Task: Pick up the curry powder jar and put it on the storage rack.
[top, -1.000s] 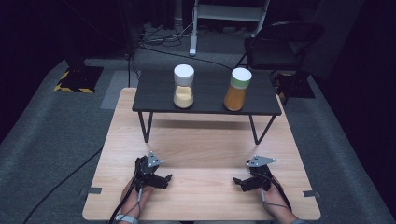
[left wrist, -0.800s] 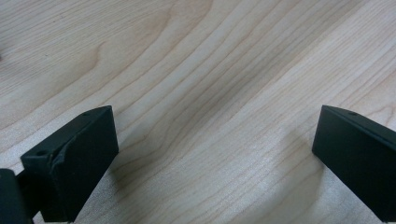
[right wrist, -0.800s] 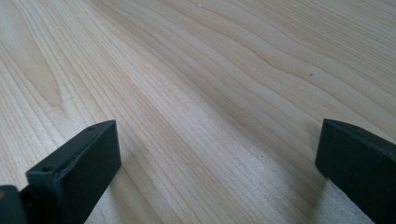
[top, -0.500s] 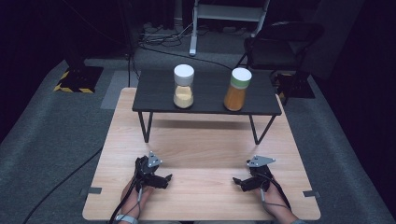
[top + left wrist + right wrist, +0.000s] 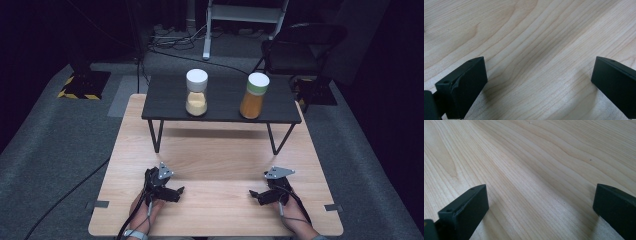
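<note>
- Left gripper rests on the wooden counter, jaws wide apart, nothing between them; tips point inward toward the right gripper.
- Right gripper rests the same way, jaws wide, empty, tips pointing inward.
- White-lidded jar stands upright on the dark raised shelf, well ahead of the left gripper and slightly to its right; left hand is nearer.
- Green-banded orange jar stands upright, well ahead of the right gripper, almost straight on; right hand is nearer.
- Jars well apart, each with a vertical long axis.
- Shelf front edge and legs lie between the grippers and the jars; likely reach up and over.
</note>
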The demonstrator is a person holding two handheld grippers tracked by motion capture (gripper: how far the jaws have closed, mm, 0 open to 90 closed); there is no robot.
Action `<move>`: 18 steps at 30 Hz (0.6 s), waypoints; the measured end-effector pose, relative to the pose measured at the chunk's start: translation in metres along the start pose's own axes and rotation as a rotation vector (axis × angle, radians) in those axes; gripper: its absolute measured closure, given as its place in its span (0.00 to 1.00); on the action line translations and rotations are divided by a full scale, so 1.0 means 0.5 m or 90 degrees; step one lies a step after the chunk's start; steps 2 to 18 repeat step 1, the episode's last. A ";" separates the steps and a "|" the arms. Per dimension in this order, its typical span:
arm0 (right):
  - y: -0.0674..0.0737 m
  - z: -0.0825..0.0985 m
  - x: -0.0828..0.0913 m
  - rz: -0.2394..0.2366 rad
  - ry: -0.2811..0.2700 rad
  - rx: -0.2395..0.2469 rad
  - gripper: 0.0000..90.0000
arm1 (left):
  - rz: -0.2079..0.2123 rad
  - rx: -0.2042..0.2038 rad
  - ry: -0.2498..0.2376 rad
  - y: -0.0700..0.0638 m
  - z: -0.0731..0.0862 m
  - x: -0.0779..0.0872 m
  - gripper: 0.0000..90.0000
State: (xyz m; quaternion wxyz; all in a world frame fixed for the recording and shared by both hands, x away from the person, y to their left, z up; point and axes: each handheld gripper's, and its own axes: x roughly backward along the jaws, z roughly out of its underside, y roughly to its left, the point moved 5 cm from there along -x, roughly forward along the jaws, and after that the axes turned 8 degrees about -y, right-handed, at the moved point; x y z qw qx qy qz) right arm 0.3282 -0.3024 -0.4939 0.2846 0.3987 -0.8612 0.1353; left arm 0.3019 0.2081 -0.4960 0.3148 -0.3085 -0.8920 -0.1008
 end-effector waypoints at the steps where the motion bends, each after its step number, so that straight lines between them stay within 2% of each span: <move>1: 0.000 0.000 0.000 0.000 0.000 0.000 0.00 | 0.000 0.000 0.000 0.000 0.000 0.000 0.00; 18: 0.000 0.000 0.000 0.000 0.000 0.000 0.00 | 0.000 0.000 0.000 0.000 0.000 0.000 0.00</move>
